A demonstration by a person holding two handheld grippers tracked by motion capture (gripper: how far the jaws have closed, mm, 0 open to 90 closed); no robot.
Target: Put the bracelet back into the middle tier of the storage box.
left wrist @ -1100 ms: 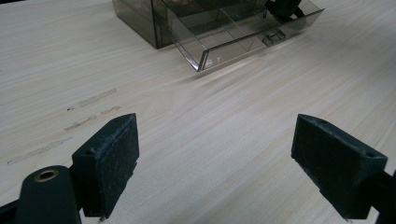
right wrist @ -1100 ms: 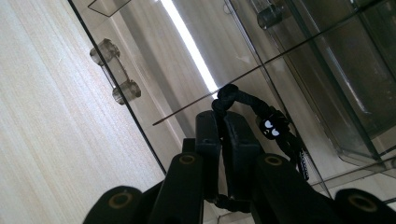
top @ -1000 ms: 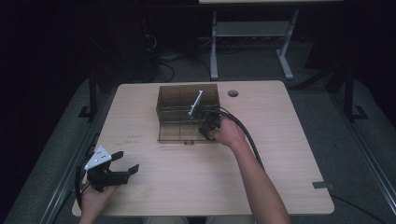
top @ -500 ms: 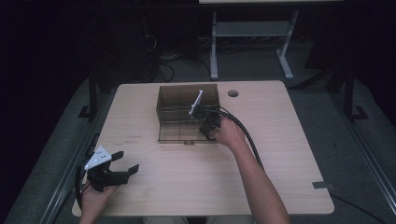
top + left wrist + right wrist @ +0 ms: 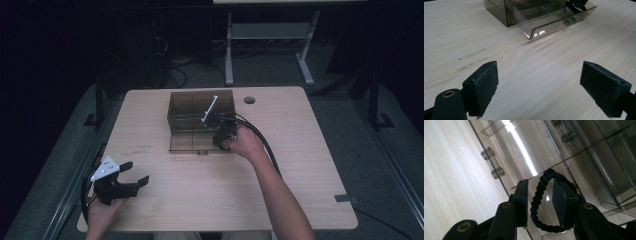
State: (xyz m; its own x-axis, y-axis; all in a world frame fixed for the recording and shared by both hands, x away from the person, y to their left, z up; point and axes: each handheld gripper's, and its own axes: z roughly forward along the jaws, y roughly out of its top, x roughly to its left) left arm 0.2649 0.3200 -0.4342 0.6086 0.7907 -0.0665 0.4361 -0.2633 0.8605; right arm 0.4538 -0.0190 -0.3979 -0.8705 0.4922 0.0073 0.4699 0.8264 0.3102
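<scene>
A smoky clear drawer box (image 5: 200,102) stands at the table's back middle, with its divided drawer (image 5: 187,141) pulled out toward me. My right gripper (image 5: 220,139) reaches down into the drawer's right end. Seen from the right gripper (image 5: 540,186), one strand of a black braided band (image 5: 535,200) runs between the jaws. The jaws stand slightly apart with a gap beside the strand, and the loop curves behind the right pad. My left gripper (image 5: 136,173) rests open near the front left corner; its pads (image 5: 482,87) are wide apart over bare wood, facing the drawer (image 5: 549,20).
A cable (image 5: 262,142) arcs from the right gripper along the forearm. A round grommet hole (image 5: 249,100) lies behind the box on the right. A strip of tape (image 5: 345,198) marks the table's right front edge. Table legs stand beyond on the dark floor.
</scene>
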